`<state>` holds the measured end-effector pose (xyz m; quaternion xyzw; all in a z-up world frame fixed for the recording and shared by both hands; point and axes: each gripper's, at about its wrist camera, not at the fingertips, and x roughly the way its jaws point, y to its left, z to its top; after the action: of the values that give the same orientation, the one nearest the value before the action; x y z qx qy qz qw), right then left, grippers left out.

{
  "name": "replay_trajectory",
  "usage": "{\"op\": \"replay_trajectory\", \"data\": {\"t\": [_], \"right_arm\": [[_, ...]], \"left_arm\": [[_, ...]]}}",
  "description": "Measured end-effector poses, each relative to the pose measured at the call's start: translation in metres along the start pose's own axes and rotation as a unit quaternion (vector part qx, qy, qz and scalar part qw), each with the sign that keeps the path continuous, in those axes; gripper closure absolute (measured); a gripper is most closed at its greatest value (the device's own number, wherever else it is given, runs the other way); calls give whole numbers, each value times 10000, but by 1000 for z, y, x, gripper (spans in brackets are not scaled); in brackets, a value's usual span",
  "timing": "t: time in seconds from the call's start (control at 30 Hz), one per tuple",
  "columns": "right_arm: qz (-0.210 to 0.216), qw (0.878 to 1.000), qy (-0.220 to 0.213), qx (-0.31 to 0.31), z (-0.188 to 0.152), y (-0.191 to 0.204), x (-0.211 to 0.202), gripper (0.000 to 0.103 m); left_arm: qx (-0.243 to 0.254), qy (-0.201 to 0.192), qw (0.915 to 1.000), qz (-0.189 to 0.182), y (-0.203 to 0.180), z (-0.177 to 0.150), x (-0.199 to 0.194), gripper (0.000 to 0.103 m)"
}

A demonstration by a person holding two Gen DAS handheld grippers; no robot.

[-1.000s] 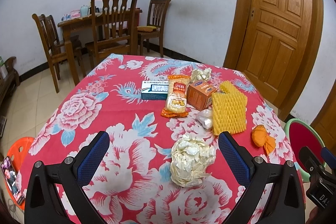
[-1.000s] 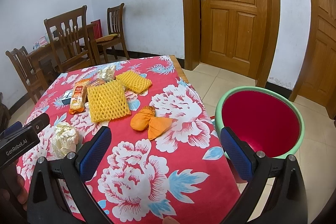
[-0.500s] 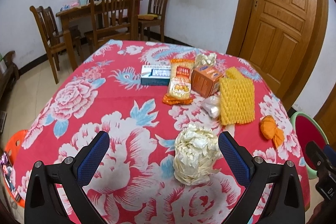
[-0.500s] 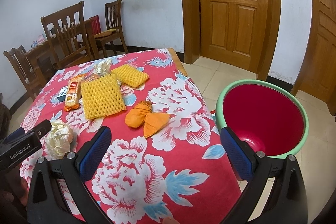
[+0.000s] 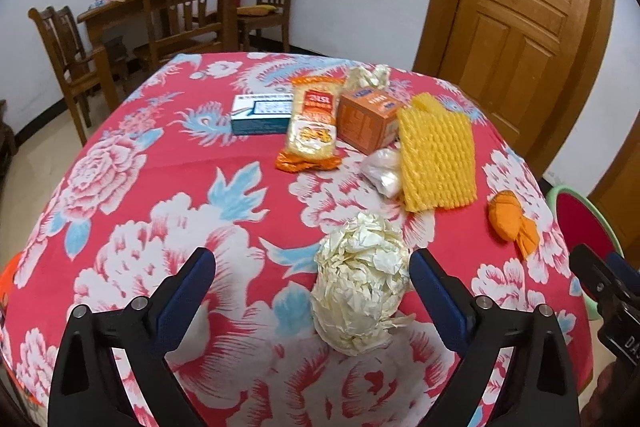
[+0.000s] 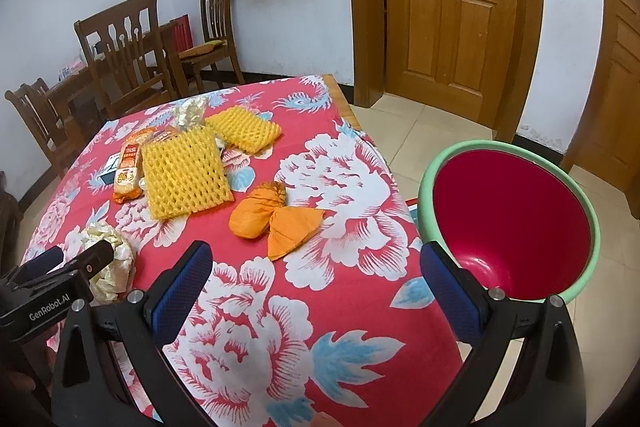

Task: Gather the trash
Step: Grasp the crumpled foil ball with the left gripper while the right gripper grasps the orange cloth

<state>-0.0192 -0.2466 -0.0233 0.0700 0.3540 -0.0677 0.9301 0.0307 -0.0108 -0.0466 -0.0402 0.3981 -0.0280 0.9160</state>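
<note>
Nothing sits in the red bin [image 6: 516,223] beside the surface's [image 6: 360,339] right edge yet. The left hand-held gripper [image 5: 310,279] is closing around the crumpled paper ball [image 5: 360,283] near the front edge, not yet pinching; the right hand-held gripper [image 6: 316,279] is spread, empty. Wrappers and boxes remain.

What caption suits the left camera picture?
Left tongs, jaws closing, straddle a crumpled cream paper ball on a red floral tablecloth.

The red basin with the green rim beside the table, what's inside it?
The red basin with the green rim looks bare inside. The right tool's finger covers part of its bottom.
</note>
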Motion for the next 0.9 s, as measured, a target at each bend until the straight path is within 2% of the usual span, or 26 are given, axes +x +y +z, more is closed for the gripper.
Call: {"op": "replay_trajectory", "data": {"t": [0.17,0.27,0.3,0.33,0.47,0.9], "right_arm": [[44,10000,77,-44,3,2,5,1],[47,9999,94,-112,6,5,8,1],[59,9998,109,-142,7,6,9,1],[73,9997,123,-175,8,8,10,1],[111,9992,176,-348,14,15,14,1],[205,9948,543,-831,31,39,52,1]], "left_arm": [[114,104,9995,-278,-4,-1,4,25],[140,180,9983,-530,-7,-2,6,43],[145,191,9979,-602,-7,-2,6,52],[155,196,9974,-679,-8,-3,5,56],[209,149,9970,-730,-10,1,2,60],[-16,-37,9983,-585,9,25,-1,61]]}}
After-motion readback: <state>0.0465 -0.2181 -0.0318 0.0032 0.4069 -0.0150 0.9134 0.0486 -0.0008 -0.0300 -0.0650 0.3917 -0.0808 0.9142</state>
